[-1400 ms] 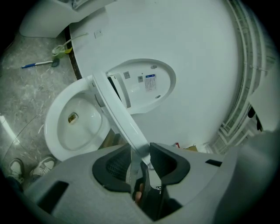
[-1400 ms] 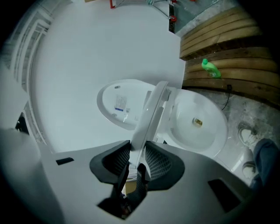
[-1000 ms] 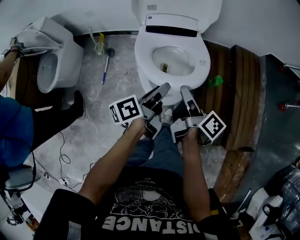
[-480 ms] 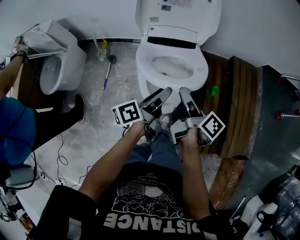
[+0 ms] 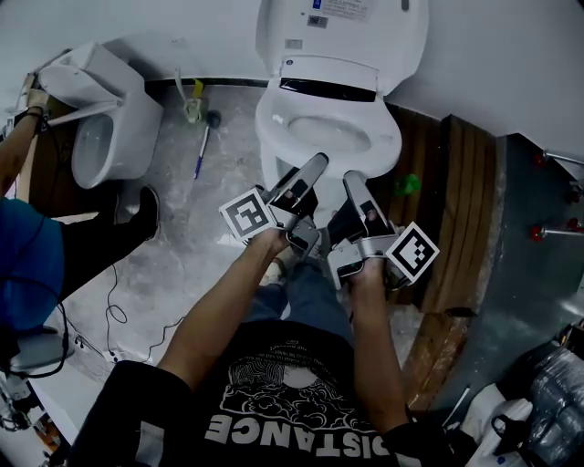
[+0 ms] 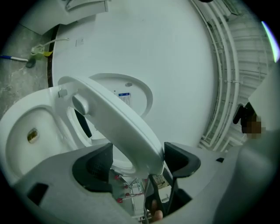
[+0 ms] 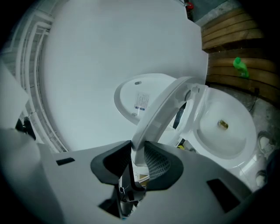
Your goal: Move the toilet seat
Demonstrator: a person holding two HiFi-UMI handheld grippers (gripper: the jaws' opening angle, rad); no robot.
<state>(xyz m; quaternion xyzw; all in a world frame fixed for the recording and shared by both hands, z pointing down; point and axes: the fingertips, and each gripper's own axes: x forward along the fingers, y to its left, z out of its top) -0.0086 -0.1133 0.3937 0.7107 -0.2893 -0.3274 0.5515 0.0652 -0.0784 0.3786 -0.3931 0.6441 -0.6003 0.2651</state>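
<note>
Toilet seat (image 7: 162,109) stood half raised over the bowl (image 7: 227,131): rigid, glossy plastic, likely light but slippery; front rim suits gripping. Right gripper (image 7: 138,159) pinched that rim, jaws just tightened. Left gripper (image 6: 138,159) had just spread wide, rim loose between.

The toilet seat (image 5: 391,123) front hides behind the left hand-held gripper (image 5: 313,166) and right hand-held gripper (image 5: 352,180); the lid label (image 5: 342,7) is unreadably small
</note>
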